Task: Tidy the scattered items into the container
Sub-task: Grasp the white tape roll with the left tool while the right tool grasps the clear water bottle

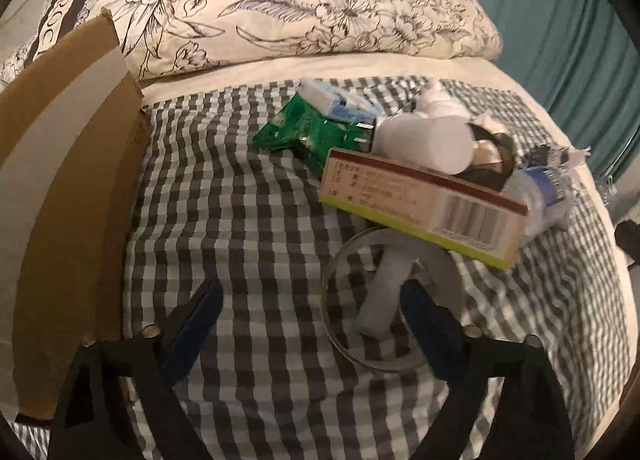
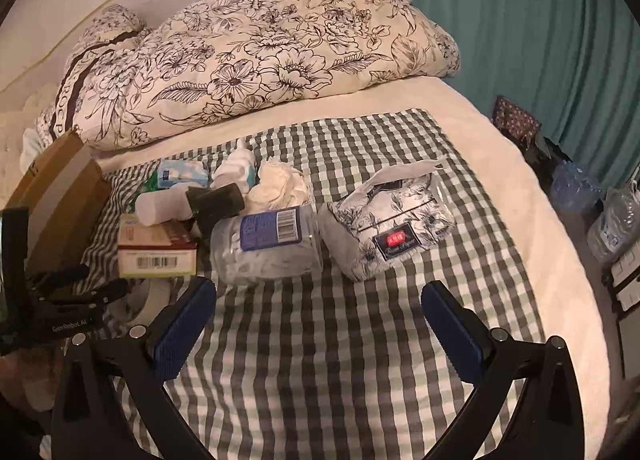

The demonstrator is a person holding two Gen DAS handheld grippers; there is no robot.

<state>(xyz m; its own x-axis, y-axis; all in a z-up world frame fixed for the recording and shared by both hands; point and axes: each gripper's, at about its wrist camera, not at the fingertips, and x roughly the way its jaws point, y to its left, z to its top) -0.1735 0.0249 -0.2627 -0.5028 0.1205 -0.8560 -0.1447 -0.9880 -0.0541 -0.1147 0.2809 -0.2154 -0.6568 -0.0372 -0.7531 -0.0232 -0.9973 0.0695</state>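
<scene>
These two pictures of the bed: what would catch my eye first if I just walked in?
Probably the big floral duvet bunched at the head of the bed, against the teal curtain. Next, the clutter on the checked cloth: a floral tissue pack at the right of the pile, a clear plastic bottle lying beside it, and a barcoded carton further left. A brown cardboard box stands open at the far left.

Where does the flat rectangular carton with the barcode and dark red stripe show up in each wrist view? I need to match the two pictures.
Left wrist: the carton lies right of centre, above the open left gripper, tilted over a tape roll.
Right wrist: the carton lies at centre left, barcode facing the camera, left of the open right gripper.
Shared landmark: the brown cardboard box, left of the carton in both.
</scene>
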